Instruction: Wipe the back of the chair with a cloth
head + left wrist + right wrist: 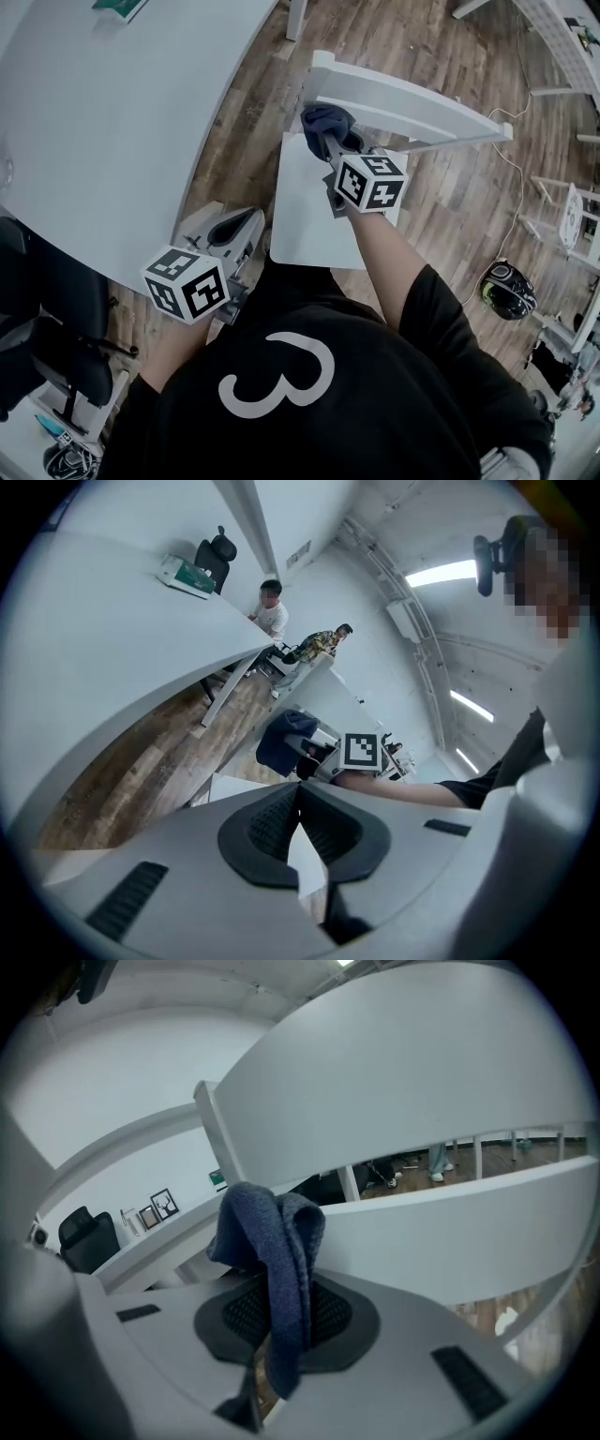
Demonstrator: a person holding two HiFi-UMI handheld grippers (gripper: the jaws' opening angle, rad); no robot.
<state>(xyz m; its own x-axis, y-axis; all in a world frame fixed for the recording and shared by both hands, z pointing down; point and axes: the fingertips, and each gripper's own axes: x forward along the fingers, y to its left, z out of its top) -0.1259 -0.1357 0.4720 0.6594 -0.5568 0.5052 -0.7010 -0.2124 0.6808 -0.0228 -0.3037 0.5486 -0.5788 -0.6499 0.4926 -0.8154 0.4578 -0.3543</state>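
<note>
Right tongs (330, 141) clamped on the dark blue cloth (323, 120); left tongs (234, 230) closed on nothing.

We see the white table (112, 122) curving in at our left, with a black office chair (47, 319) under its edge. The cloth bunches at the right tongs' tips, against the left end of the white chair back (412, 108), above the seat (309, 206).

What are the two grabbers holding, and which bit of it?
The right gripper pinches the dark blue fuzzy cloth at its bunched middle, with a tail hanging below. The left gripper holds nothing; its jaws are together.
</note>
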